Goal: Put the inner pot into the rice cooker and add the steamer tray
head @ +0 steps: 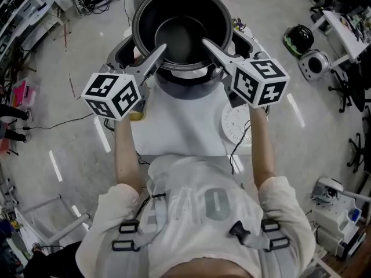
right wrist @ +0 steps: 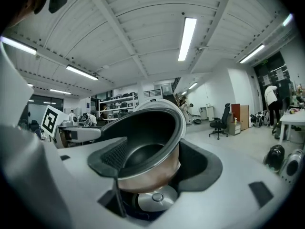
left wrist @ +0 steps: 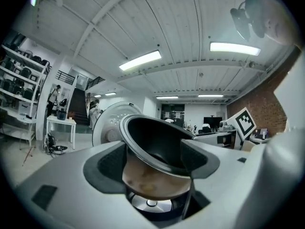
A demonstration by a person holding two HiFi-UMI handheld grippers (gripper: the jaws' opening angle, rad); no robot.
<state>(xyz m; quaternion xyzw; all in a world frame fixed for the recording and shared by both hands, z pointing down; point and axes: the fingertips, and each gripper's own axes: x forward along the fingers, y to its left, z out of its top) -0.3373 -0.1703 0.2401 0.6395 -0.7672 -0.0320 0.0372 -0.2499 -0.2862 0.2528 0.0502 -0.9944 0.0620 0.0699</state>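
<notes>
The dark inner pot (head: 182, 33) hangs tilted just above the open rice cooker (head: 186, 87), held by its rim from both sides. My left gripper (head: 157, 55) is shut on the rim's left side, one jaw inside and one outside. My right gripper (head: 210, 46) is shut on the rim's right side the same way. In the left gripper view the inner pot (left wrist: 157, 144) sits between the pads (left wrist: 113, 165), over the cooker's heating plate (left wrist: 150, 203). The right gripper view shows the inner pot (right wrist: 147, 149) above the heating plate (right wrist: 155, 199). A white perforated steamer tray (head: 236, 123) lies on the table's right edge.
The cooker stands on a small white table (head: 185, 129) in front of the person. Its raised lid (left wrist: 107, 123) stands behind the pot. Two other cookers (head: 301, 39) (head: 316, 63) sit on the floor at right, near office chairs (head: 351, 91). Shelving (head: 23, 10) lines the left.
</notes>
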